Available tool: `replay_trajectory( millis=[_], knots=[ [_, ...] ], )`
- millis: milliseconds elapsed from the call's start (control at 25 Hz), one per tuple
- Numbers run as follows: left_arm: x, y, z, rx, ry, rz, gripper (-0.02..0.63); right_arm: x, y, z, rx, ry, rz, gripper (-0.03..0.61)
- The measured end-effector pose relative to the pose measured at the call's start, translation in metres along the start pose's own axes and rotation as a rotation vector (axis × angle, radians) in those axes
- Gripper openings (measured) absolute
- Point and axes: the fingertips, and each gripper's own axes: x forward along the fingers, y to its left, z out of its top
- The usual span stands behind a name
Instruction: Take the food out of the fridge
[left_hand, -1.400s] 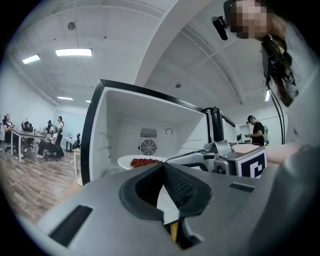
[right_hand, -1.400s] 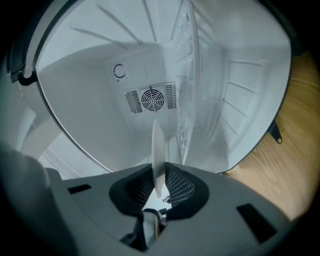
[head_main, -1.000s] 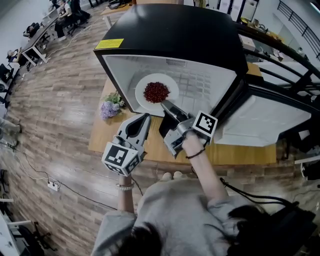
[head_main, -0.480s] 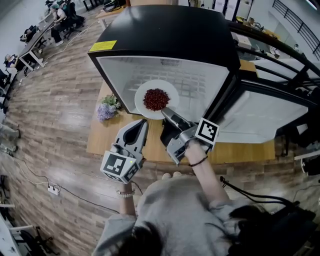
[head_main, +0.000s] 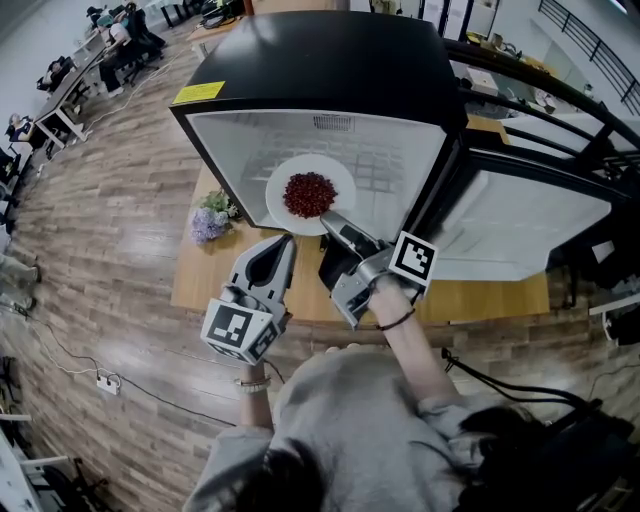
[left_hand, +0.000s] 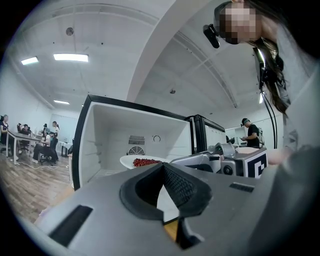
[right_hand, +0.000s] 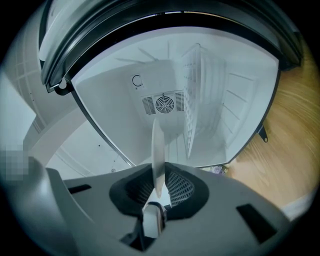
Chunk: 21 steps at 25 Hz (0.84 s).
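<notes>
A white plate (head_main: 288, 173) heaped with red food (head_main: 309, 194) hangs level at the mouth of the open black fridge (head_main: 330, 60). My right gripper (head_main: 335, 218) is shut on the plate's near rim. In the right gripper view the plate (right_hand: 157, 155) shows edge-on between the pads of that gripper (right_hand: 159, 175), in front of the fridge's white inside. My left gripper (head_main: 287, 240) stays low and to the left of the plate, shut and holding nothing. From the left gripper view (left_hand: 163, 165) the plate (left_hand: 131, 160) and the food (left_hand: 147, 162) lie ahead.
The fridge stands on a wooden table (head_main: 480, 300), with its door (head_main: 520, 225) swung open to the right. A bunch of purple flowers (head_main: 210, 220) lies on the table left of the fridge. A wire shelf (right_hand: 197, 100) and a fan vent (right_hand: 163, 104) are inside. People sit at desks at the far left.
The right gripper has drawn the plate a little way out toward the fridge's front edge. The left gripper has hardly moved.
</notes>
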Motion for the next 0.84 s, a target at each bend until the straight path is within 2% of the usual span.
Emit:
replay_trajectory(
  millis=[840],
  knots=[
    [0.0005, -0.0091, -0.0002, 0.004, 0.006, -0.008, 0.008, -0.0057, -0.0033, 0.0009, 0.038, -0.016, 0.013, 0.049]
  ],
)
